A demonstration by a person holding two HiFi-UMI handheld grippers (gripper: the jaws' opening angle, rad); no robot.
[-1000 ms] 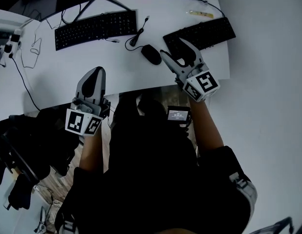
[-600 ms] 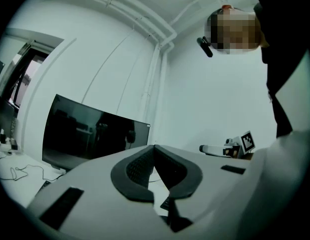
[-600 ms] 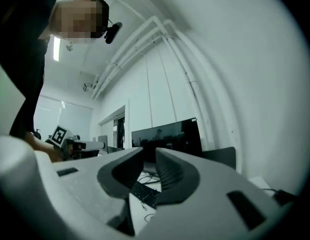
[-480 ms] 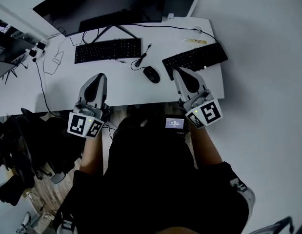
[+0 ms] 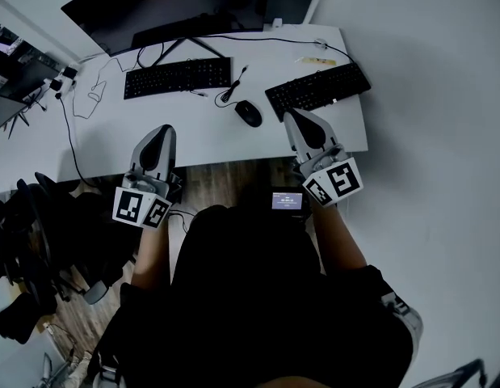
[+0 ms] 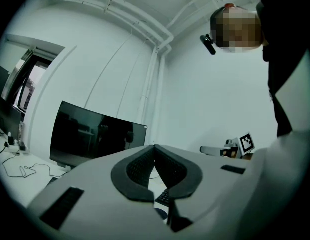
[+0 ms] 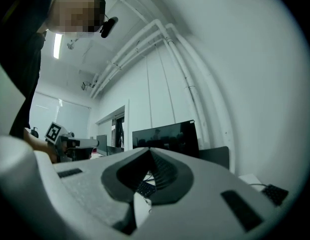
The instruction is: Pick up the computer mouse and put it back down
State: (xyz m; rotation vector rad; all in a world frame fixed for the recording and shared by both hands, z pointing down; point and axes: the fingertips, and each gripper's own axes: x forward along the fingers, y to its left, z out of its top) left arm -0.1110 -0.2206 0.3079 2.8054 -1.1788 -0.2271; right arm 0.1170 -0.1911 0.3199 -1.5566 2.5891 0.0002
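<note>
Though gaping by the mouse [image 5: 249,113] before, right gripper [image 5: 290,116] jaws, like left gripper [image 5: 160,131] ones, now meet empty.

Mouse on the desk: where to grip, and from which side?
Take the mouse across its narrow middle, pads on the two long flanks, from above. It lies flat, diagonal on the desk, cable at its far end. The right gripper, shut now, is nearer: probably use it, opened first.

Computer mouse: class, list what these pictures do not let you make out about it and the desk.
- Mouse buttons: too small, dark, head view.
- Desk: mostly blocked by the left gripper and right gripper, jaws shut, in their own views.
- Monitor: top cut off by the head view's edge.
</note>
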